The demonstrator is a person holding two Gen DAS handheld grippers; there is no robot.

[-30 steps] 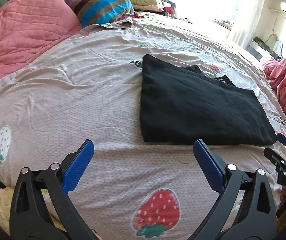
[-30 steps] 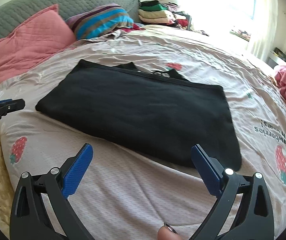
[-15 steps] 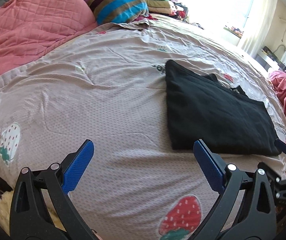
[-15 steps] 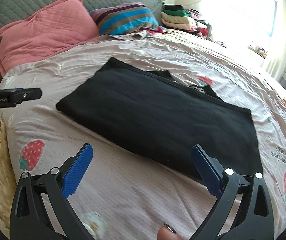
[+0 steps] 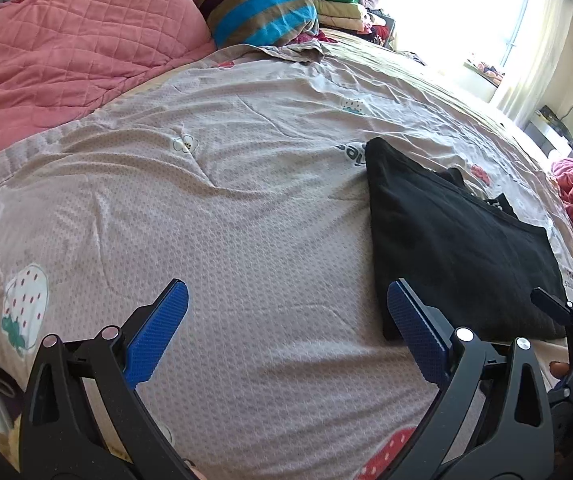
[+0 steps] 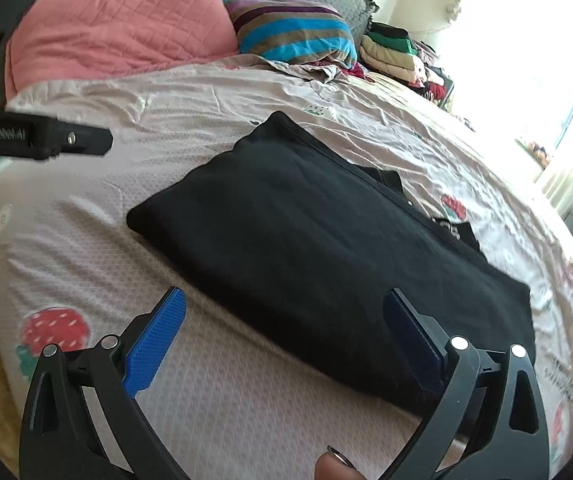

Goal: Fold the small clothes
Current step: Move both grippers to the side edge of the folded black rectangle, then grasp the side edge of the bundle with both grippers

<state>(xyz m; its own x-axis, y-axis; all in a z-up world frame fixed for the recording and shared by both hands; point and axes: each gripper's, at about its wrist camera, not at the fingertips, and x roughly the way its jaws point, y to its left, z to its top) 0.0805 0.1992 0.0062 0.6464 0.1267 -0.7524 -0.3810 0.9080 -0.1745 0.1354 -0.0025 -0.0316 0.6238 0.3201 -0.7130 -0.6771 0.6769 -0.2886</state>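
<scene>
The left tongs (image 5: 286,326) and the right tongs (image 6: 284,328) both stand wide apart with nothing between their blue ribbed pads, held low over the near edge of the bed, probably ready to take cloth. The folded black garment (image 6: 326,248) lies flat on the pinkish strawberry-print bedspread (image 5: 226,208), spread wide so its edges can be reached. Behind it, a quilted pink pillow (image 5: 74,52) and a striped pillow (image 5: 258,8) sit well apart from the garment.

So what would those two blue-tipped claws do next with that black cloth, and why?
Probably bring both down to pinch its near edge. The black garment lies flat and only partly folded on the bed sheet, and the left gripper and right gripper are open and empty.
</scene>
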